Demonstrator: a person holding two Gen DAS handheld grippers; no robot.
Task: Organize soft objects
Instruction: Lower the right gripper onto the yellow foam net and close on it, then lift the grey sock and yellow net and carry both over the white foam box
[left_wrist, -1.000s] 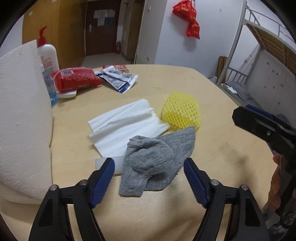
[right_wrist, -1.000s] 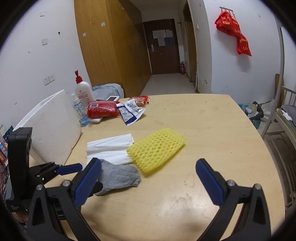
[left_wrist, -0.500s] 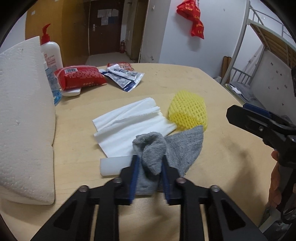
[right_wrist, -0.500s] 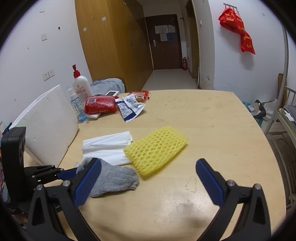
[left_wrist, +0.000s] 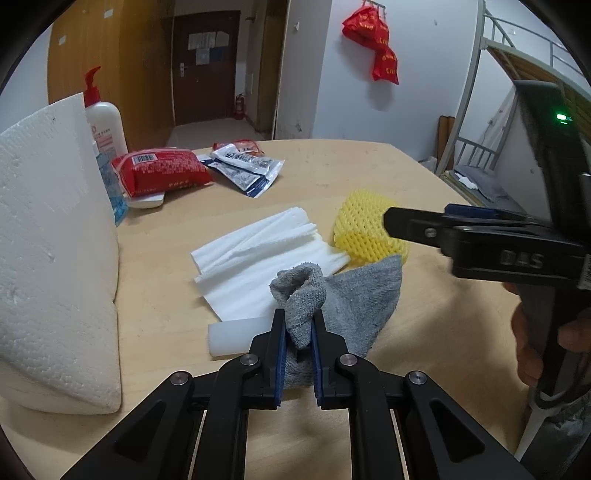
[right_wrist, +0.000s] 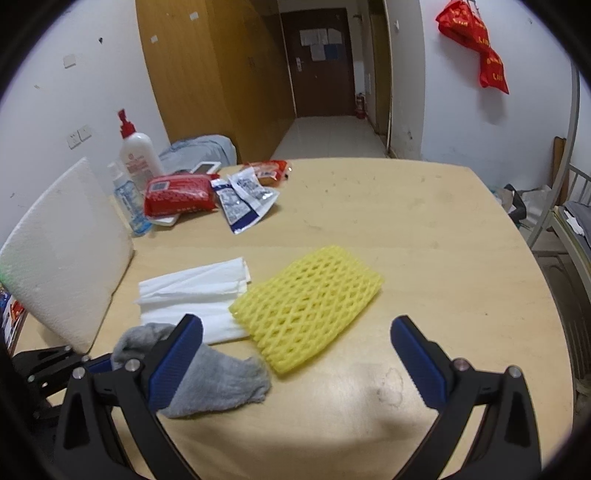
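Note:
My left gripper is shut on a bunched fold of the grey sock, which lies on the wooden table. The sock also shows in the right wrist view, next to the left gripper. A yellow foam net lies just beyond the sock, beside folded white tissue paper. A small white foam block sits left of the sock. My right gripper is open and empty, hovering above the table in front of the net; it shows at the right of the left wrist view.
A big white foam slab leans at the table's left. Behind it stand a pump bottle and a smaller bottle. A red packet and blue-white sachets lie at the back. A bunk bed frame stands to the right.
My left gripper closed from wide open onto the sock and pinched a fold upward. The right gripper moved in closer over the net, still open.

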